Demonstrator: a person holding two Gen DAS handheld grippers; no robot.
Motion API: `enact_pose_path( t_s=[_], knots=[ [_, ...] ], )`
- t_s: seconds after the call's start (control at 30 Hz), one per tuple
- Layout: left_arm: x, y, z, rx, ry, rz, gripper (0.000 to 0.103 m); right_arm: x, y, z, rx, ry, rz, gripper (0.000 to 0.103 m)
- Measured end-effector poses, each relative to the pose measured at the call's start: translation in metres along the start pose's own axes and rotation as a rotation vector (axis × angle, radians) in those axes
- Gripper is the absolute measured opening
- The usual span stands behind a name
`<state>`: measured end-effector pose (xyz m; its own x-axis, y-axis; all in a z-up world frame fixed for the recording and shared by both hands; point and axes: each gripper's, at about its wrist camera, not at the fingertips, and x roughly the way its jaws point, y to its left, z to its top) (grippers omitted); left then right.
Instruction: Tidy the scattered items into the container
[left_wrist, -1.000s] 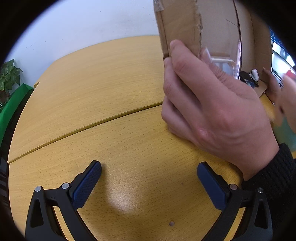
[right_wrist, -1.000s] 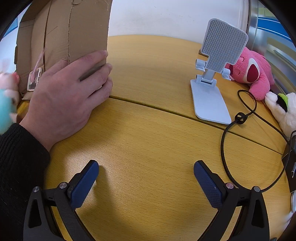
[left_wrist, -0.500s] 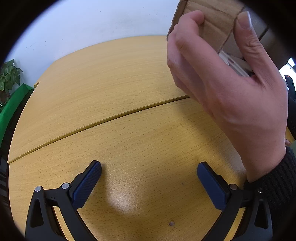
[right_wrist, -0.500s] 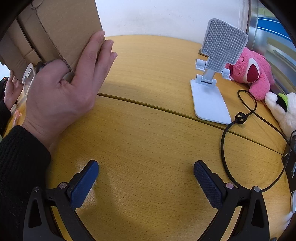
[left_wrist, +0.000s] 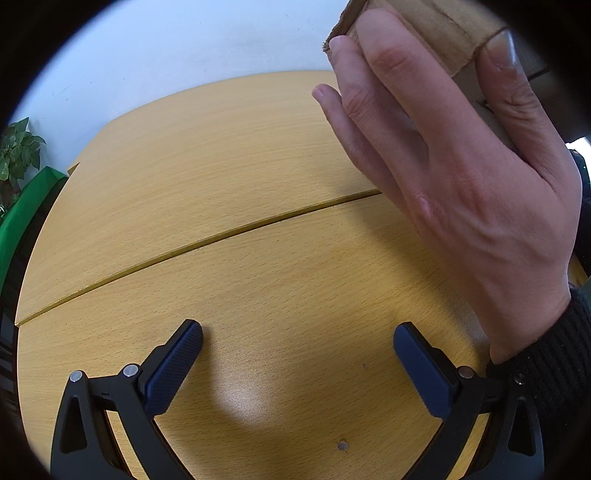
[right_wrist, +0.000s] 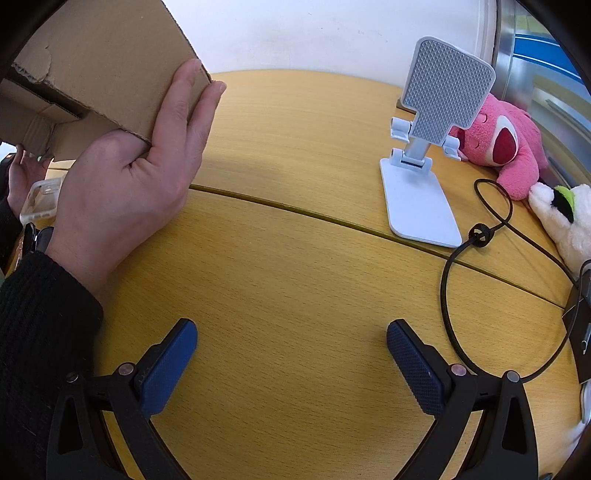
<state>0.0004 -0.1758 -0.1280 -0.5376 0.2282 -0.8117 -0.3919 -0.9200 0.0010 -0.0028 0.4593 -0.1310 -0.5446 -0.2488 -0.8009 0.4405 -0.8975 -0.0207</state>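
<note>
Two grippers, left gripper (left_wrist: 297, 354) and right gripper (right_wrist: 291, 352), sit fingers spread and empty while a bare hand (right_wrist: 133, 177) tilts the light, stiff brown cardboard box (right_wrist: 107, 62); right of it, the soft pink plush toy (right_wrist: 502, 142) looks easy to pinch mid-body.

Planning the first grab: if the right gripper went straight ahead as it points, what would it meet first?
Probably nothing: bare table lies ahead of the right gripper. The phone stand sits right of that line, the box left.

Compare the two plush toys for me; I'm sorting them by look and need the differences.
The pink plush is pink with a dark red mouth; the white plush is white with green and black marks. The pink one shows fully; the white one is cut off by the frame. Both lie on the table.
</note>
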Motion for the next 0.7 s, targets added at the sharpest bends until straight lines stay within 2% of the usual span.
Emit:
enact_pose_path(
  t_s=[0.7],
  knots=[
    [0.0013,-0.0004,0.0012,0.0,-0.001,0.001,0.103,0.0007,0.0001,0.0002,-0.001,0.0,0.001,0.103]
  ],
)
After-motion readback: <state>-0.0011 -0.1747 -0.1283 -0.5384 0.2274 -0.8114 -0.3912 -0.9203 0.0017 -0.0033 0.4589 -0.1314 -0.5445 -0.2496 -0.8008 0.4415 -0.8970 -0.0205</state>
